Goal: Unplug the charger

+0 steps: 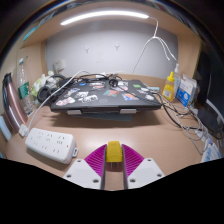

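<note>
While the fingers (114, 165) clamp a yellow charger (115, 152), a white power strip (51, 144) lies just beside them.

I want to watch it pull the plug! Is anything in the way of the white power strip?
Nothing visible. The power strip lies just ahead of the gripper, to its left, with bare desk between. A yellow thing sits between the fingers.

yellow object (115, 151): partly hidden in jaws | power strip (51, 144): sockets unreadable
</note>
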